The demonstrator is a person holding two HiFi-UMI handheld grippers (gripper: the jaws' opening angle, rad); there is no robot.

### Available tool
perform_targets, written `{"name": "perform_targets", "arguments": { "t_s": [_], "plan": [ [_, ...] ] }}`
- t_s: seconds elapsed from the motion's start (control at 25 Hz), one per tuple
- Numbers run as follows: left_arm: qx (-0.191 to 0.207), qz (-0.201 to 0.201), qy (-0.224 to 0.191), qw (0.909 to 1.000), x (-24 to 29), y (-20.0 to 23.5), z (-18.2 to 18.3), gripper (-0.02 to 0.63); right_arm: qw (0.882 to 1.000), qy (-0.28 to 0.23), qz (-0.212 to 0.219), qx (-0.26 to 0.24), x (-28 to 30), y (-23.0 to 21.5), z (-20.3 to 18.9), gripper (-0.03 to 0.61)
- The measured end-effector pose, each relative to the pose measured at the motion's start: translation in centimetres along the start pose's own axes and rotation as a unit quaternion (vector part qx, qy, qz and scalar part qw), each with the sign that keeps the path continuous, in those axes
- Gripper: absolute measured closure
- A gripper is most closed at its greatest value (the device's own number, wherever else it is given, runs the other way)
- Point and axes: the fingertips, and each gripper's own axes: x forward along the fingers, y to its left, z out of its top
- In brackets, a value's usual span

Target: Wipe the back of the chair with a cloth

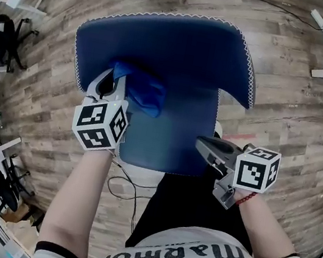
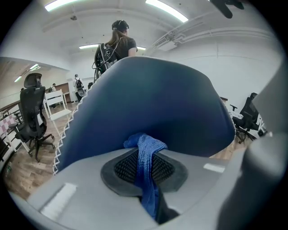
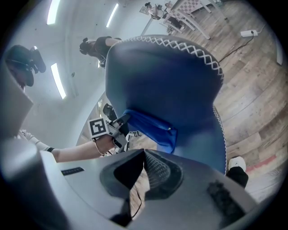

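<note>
So that the cloth [image 1: 146, 95] pressed the chair back [image 1: 182, 48] ahead, my left gripper [image 1: 111, 82] clamped it; my right gripper [image 1: 201, 142] hung closed, empty.

Head view: from overhead, facing steeply down on the chair back [image 1: 180, 60].
Left gripper view: very near, looking up the chair back.
Right gripper view: near, tilted, from beside it.
Shared: chair back in all three; left gripper [image 3: 120, 120] also in the right gripper view.
</note>
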Motion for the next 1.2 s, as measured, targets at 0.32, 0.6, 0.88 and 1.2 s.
{"name": "perform_targets", "arguments": {
  "t_s": [0.32, 0.6, 0.88, 1.2],
  "plan": [
    [-0.023, -0.043, -0.001, 0.9988, 1.8, -3.9, -0.2, 0.572, 1.0, -0.005, 0.002, 0.013, -1.4, -1.3, 0.6, 0.563],
    [-0.027, -0.075, 0.006, 0.9968, 3.3, -8.1, -0.2, 0.572, 1.0, -0.02, -0.003, 0.022, -3.5, -2.8, 1.3, 0.564],
    [-0.026, -0.11, 0.009, 0.9936, 4.0, -12.4, -0.3, 0.574, 0.999, -0.029, -0.006, 0.031, -5.5, -3.9, 1.4, 0.563],
    [-0.012, -0.156, 0.009, 0.9876, 4.3, -17.4, 1.1, 0.572, 0.999, -0.034, -0.004, 0.031, -7.2, -4.4, 1.9, 0.564]
  ]
}}
